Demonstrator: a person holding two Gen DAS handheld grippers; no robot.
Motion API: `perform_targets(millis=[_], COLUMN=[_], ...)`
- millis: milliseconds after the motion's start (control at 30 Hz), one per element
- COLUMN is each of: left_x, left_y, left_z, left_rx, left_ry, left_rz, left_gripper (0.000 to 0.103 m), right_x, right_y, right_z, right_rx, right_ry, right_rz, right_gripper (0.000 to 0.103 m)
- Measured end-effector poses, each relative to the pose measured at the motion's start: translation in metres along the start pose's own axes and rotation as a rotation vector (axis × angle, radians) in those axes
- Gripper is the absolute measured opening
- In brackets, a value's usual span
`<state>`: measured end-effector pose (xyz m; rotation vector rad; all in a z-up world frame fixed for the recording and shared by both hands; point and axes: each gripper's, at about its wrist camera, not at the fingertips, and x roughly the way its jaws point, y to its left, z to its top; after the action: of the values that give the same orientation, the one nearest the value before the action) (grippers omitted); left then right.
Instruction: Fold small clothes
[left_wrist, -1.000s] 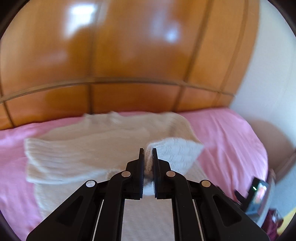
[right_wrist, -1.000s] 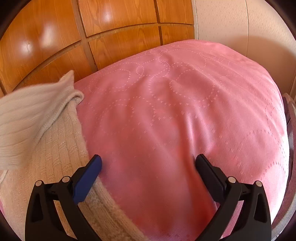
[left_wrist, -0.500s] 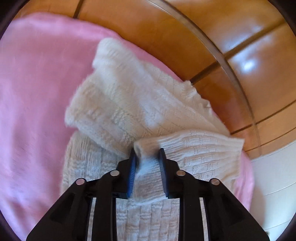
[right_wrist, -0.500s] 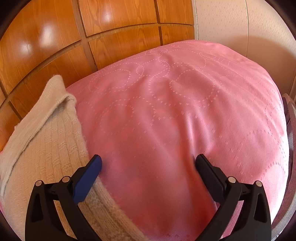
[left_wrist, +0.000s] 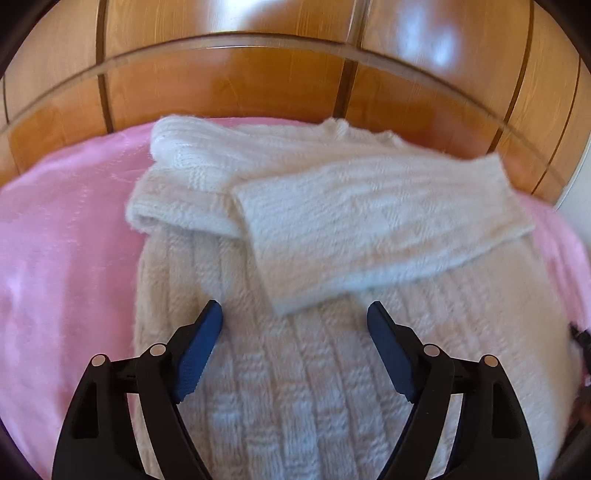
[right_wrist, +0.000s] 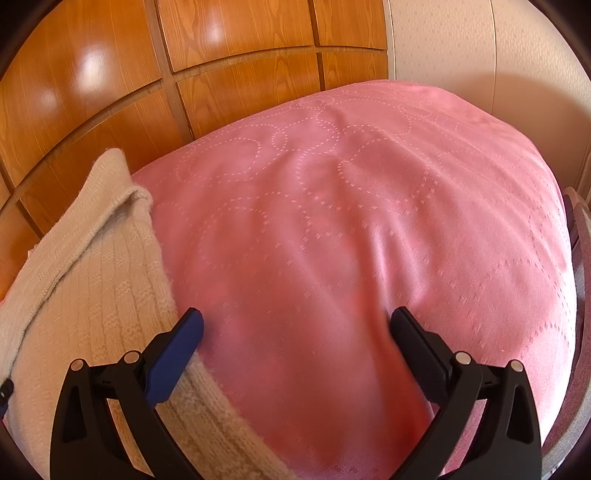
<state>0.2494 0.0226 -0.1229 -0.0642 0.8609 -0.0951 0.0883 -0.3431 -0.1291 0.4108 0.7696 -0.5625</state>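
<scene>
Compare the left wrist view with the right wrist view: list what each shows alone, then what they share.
Left wrist only: both sleeves folded across the sweater's body, and the left gripper, jaws opening with nothing between them. Right wrist only: a wide stretch of dotted-circle bedspread, the pale wall, and the right gripper, open. Both show the cream sweater, pink bedspread and wooden headboard.

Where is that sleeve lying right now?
In the left wrist view the sleeve lies folded across the cream sweater's chest on the pink bedspread, just beyond the opening left gripper, near the wooden headboard.
</scene>
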Motion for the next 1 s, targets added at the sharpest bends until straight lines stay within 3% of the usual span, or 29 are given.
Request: perform_targets(millis=[100, 233, 333, 467, 600, 733, 833, 1000], left_x=[-0.005, -0.021, -0.028, -0.022, -0.006, -0.007, -0.01, -0.007], left_y=[-0.002, 0.013, 0.025, 0.043, 0.052, 0.052, 0.052, 0.054], left_z=[-0.004, -0.007, -0.001, 0.006, 0.009, 0.005, 0.002, 0.0], left_rx=[0.018, -0.039, -0.12, -0.226, -0.274, -0.269, -0.275, -0.276], left_ry=[0.0, -0.019, -0.085, -0.097, -0.075, -0.104, -0.129, -0.121], left_rz=[0.048, 0.095, 0.069, 0.052, 0.019, 0.003, -0.004, -0.018], left_gripper=[0.086, 0.086, 0.086, 0.086, 0.086, 0.086, 0.086, 0.089], right_x=[0.0, -0.001, -0.002, -0.009, -0.013, 0.014, 0.05, 0.088], right_y=[-0.001, -0.002, -0.001, 0.008, 0.036, 0.084, 0.115, 0.147], right_z=[0.0, 0.0, 0.0, 0.008, 0.033, 0.067, 0.083, 0.095], right_rx=[0.003, 0.01, 0.009, -0.029, -0.111, -0.273, -0.36, -0.41], right_ry=[-0.001, -0.003, -0.007, 0.016, -0.001, -0.044, -0.004, 0.036], right_rz=[0.005, 0.013, 0.015, 0.021, 0.142, 0.088, 0.032, 0.059], right_gripper=[0.101, 0.101, 0.101, 0.101, 0.101, 0.101, 0.101, 0.101])
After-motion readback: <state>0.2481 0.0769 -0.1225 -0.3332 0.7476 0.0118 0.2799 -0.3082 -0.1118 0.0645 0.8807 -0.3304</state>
